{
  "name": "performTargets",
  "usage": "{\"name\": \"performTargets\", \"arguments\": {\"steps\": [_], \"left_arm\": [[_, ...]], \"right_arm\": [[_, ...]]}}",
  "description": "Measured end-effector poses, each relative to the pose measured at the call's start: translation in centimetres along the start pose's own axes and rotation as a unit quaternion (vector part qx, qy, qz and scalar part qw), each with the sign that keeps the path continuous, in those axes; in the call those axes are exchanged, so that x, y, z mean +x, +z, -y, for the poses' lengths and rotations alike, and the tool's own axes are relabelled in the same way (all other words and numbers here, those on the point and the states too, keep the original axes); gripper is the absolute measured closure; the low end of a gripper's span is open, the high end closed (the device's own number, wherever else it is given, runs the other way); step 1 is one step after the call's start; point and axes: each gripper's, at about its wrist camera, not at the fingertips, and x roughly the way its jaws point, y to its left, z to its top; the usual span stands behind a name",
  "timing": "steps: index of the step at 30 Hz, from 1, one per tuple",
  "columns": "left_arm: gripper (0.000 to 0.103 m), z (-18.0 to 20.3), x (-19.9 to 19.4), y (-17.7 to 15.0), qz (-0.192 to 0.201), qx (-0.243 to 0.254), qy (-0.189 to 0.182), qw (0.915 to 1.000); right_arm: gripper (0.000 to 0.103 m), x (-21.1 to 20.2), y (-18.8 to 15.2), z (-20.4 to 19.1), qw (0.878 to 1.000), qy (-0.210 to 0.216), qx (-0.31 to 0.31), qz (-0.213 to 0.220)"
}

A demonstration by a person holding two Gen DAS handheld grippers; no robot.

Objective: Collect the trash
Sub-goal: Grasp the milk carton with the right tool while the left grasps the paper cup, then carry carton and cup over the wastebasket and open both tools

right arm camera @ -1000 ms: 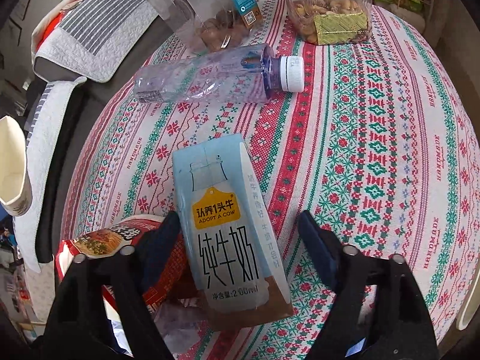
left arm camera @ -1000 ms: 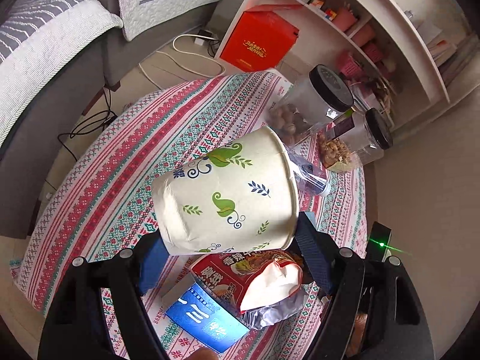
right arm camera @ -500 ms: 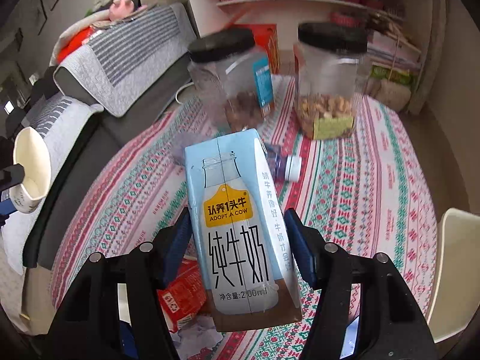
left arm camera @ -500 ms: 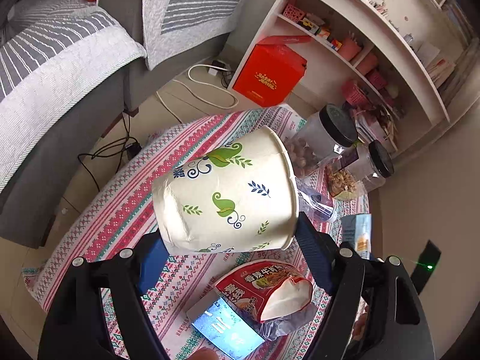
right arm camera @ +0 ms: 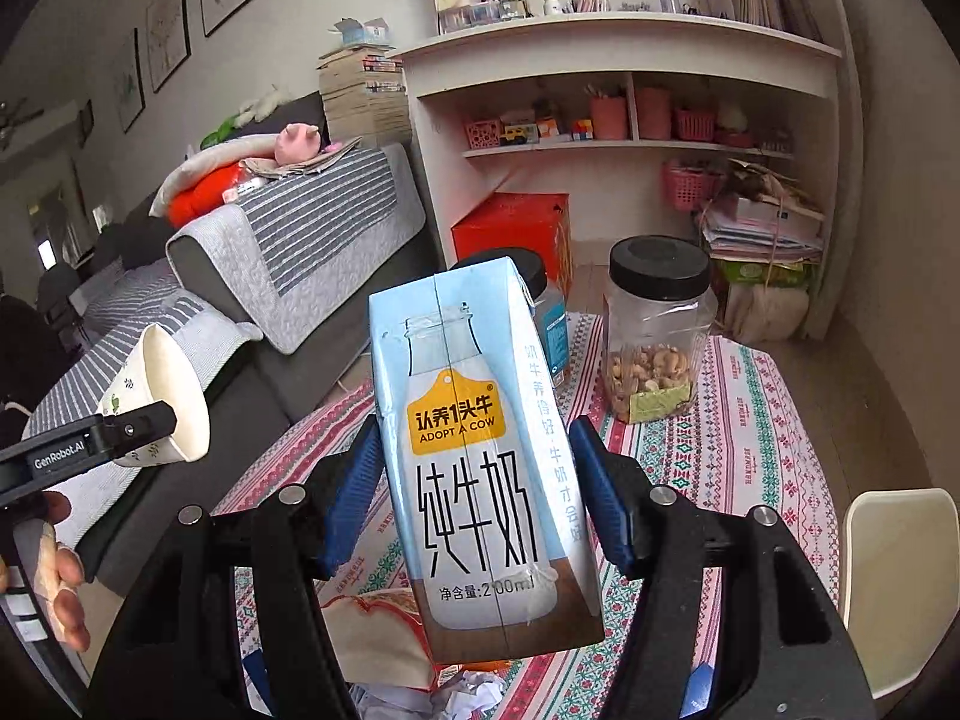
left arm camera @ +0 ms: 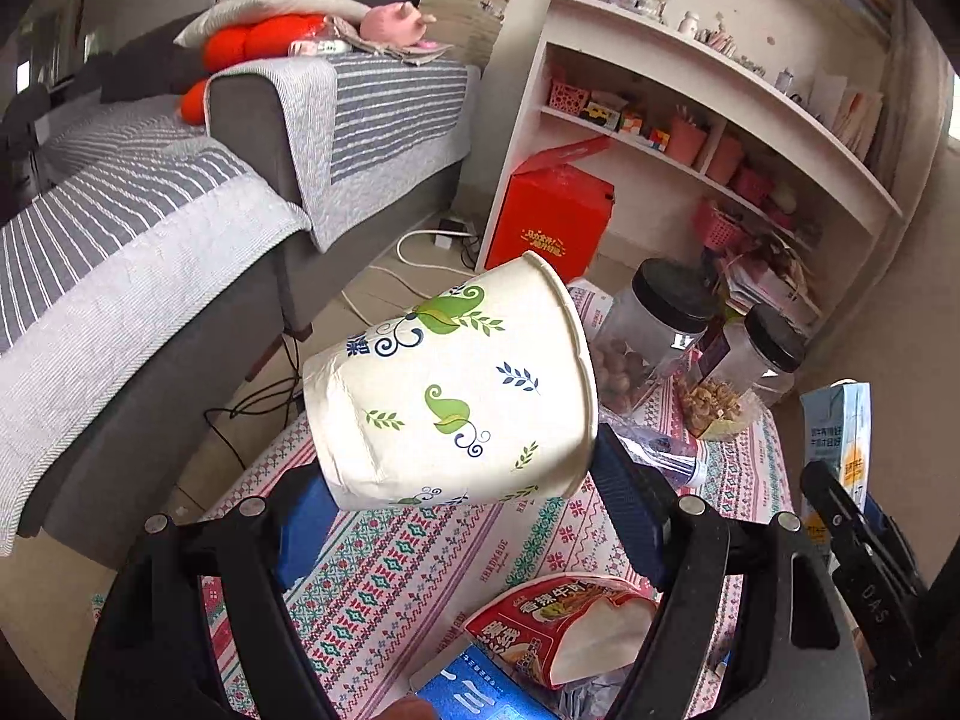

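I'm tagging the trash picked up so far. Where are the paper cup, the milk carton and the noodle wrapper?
paper cup [left arm camera: 456, 396]: left wrist view, middle of its printed side wall.
milk carton [right arm camera: 474, 468]: right wrist view, centre of its front face.
noodle wrapper [left arm camera: 540, 612]: left wrist view, its red printed top.

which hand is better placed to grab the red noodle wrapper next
Neither is free yet: the left tool is shut on the paper cup, the right tool on the milk carton. After unloading, probably the left; the red noodle wrapper lies just below its fingers.
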Motion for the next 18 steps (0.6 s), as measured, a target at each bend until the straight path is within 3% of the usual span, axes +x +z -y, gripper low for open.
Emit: {"name": "performTargets", "arguments": {"steps": [8, 18], "left_arm": [[0.026, 2.5, -0.6, -1.2, 0.029, 0.02, 0.012, 0.9993], [0.026, 6.3, -0.9, -3.1, 0.034, 0.051, -0.005, 0.9981]], "right_arm": [[0.044, -1.8, 0.0, 0.7, 1.0, -0.023, -0.003, 0.021], [0.044, -4.6, -0.5, 4.6, 0.997, -0.067, 0.022, 0.03]]}}
